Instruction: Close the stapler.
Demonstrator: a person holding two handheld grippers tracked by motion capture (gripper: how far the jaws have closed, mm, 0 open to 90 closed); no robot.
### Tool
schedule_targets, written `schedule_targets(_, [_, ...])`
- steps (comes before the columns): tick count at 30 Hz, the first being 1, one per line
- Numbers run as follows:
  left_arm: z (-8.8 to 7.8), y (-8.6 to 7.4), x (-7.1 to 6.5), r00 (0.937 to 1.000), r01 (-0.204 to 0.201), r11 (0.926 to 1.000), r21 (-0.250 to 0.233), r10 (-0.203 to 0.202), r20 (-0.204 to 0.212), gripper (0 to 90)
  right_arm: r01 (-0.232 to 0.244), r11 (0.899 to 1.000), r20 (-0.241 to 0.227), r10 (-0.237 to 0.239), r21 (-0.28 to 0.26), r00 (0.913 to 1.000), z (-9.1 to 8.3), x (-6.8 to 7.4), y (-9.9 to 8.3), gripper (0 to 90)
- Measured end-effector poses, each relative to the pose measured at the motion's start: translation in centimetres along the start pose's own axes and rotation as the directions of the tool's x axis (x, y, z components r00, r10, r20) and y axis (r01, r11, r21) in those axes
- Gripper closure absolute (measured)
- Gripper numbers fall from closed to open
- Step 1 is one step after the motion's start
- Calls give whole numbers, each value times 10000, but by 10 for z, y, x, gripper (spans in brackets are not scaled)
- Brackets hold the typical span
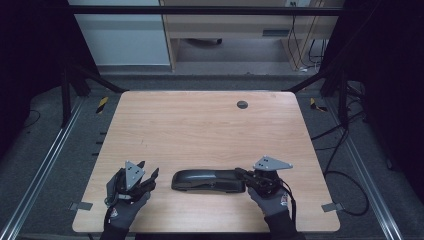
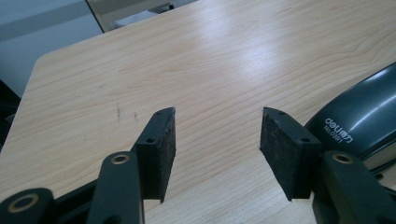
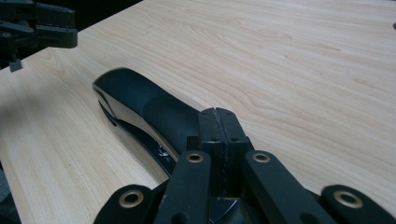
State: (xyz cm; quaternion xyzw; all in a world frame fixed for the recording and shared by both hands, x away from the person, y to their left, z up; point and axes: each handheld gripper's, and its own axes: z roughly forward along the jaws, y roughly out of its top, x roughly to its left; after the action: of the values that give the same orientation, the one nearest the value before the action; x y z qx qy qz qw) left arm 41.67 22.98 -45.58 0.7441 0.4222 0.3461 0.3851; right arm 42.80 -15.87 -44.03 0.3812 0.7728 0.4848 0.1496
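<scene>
While a long black stapler (image 1: 208,180) lies lengthwise near the bottom edge of the light wooden table (image 1: 200,125), just below the middle of the high view, a gloved person holds a gripper at each end of it. The right gripper (image 1: 242,174), at the lower right of that view, has its jaws pressed flat together with nothing between them, their tips resting at the stapler's right end; in the right gripper view the stapler (image 3: 149,112) runs from the closed jaws toward the upper left. The left gripper (image 1: 149,176), at the lower left, stands just beside the stapler's other end with its jaws spread over bare wood. In the left gripper view the stapler (image 2: 359,116), bearing white lettering, sits at the right edge, outside the pads (image 2: 166,149).
</scene>
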Motion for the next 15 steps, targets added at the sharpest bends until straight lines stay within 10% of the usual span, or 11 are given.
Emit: schedule_targets(15, [0, -4, 5, 9998, 136, 9999, 45, -135, -134, 452, -222, 9997, 177, 224, -82, 9996, 4, -1, -12, 900])
